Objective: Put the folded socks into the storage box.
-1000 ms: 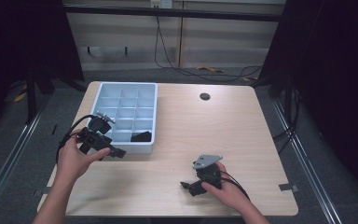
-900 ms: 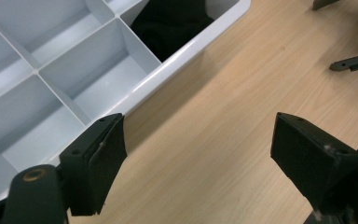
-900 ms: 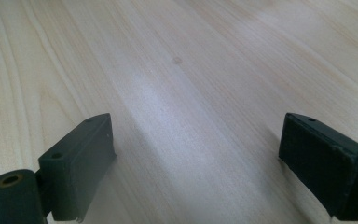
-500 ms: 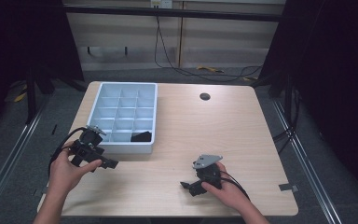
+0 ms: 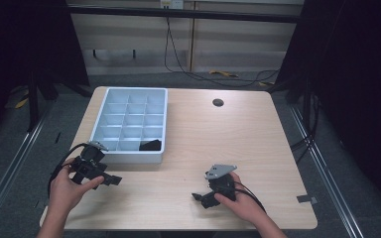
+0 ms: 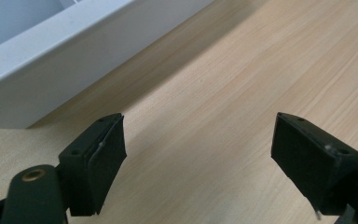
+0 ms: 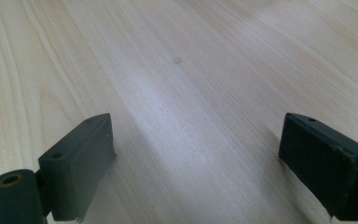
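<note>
A small dark object (image 5: 150,145) already lies in the tray (image 5: 110,93), in the near row's compartment at the tray's 5 o'clock corner; every other compartment looks bare, and no loose piece shows on the wooden surface (image 5: 238,139). By that, the placing looks done and little seems left beyond setting the tools down. The left tongs (image 5: 110,179) hover just off the tray's near wall, at about 7 o'clock on the surface, jaws spread wide with nothing between them. The right tongs (image 5: 202,197) rest low at about 5 o'clock, well apart from the tray, likewise released and empty over bare wood.
</note>
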Action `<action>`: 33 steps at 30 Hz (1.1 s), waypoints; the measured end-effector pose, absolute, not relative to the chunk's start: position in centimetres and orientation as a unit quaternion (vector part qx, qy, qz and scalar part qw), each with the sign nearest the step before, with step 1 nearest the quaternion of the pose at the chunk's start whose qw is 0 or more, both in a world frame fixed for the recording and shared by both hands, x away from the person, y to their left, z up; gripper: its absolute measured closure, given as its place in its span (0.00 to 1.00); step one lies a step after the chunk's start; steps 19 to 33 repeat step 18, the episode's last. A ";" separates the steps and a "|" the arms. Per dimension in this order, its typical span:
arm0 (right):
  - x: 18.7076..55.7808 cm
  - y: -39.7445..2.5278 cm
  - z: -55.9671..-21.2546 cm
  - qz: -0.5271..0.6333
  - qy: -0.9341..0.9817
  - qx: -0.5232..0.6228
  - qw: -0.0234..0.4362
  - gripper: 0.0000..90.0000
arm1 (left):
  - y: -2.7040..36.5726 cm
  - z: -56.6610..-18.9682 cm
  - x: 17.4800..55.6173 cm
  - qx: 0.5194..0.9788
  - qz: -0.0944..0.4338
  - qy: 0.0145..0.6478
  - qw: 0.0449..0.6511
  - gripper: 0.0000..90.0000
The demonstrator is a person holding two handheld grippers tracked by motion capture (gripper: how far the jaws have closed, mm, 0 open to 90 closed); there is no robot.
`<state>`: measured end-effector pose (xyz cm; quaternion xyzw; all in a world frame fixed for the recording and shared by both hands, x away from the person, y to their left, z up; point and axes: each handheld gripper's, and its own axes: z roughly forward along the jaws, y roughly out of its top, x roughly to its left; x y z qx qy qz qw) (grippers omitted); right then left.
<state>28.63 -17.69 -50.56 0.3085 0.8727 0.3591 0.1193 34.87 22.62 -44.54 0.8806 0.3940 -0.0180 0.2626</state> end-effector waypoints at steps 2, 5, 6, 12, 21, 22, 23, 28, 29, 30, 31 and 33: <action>28.6 -17.7 -50.6 0.360 0.872 0.309 0.120 0.11 | 22.9 -44.9 34.8 0.881 -0.014 0.395 0.259 0.20; 28.6 -17.7 -50.6 0.359 0.873 0.308 0.119 0.11 | 23.2 -45.5 34.9 0.882 -0.020 0.395 0.255 0.20; 28.6 -17.7 -50.6 0.359 0.873 0.308 0.119 0.11 | 23.2 -45.7 34.8 0.881 -0.021 0.399 0.255 0.20; 28.6 -17.7 -50.6 0.360 0.872 0.309 0.119 0.11 | 23.2 -46.2 34.6 0.881 -0.018 0.402 0.250 0.20; 28.6 -17.7 -50.6 0.360 0.873 0.308 0.119 0.11 | 22.9 -46.2 34.5 0.883 -0.015 0.398 0.247 0.20; 28.6 -17.7 -50.6 0.360 0.873 0.308 0.119 0.11 | 22.9 -46.2 34.5 0.883 -0.015 0.398 0.247 0.20; 28.6 -17.7 -50.6 0.360 0.873 0.308 0.119 0.11 | 22.9 -46.2 34.5 0.883 -0.015 0.398 0.247 0.20; 28.6 -17.7 -50.6 0.360 0.873 0.308 0.119 0.11 | 22.9 -46.2 34.5 0.883 -0.015 0.398 0.247 0.20; 28.6 -17.7 -50.6 0.360 0.873 0.308 0.119 0.11 | 22.9 -46.2 34.5 0.883 -0.015 0.398 0.247 0.20; 28.6 -17.7 -50.6 0.360 0.873 0.308 0.119 0.11 | 22.9 -46.2 34.5 0.883 -0.015 0.398 0.247 0.20; 28.6 -17.7 -50.6 0.360 0.873 0.308 0.119 0.11 | 22.9 -46.2 34.5 0.883 -0.015 0.398 0.247 0.20; 28.6 -17.7 -50.6 0.360 0.873 0.308 0.119 0.11 | 22.9 -46.2 34.5 0.883 -0.015 0.398 0.247 0.20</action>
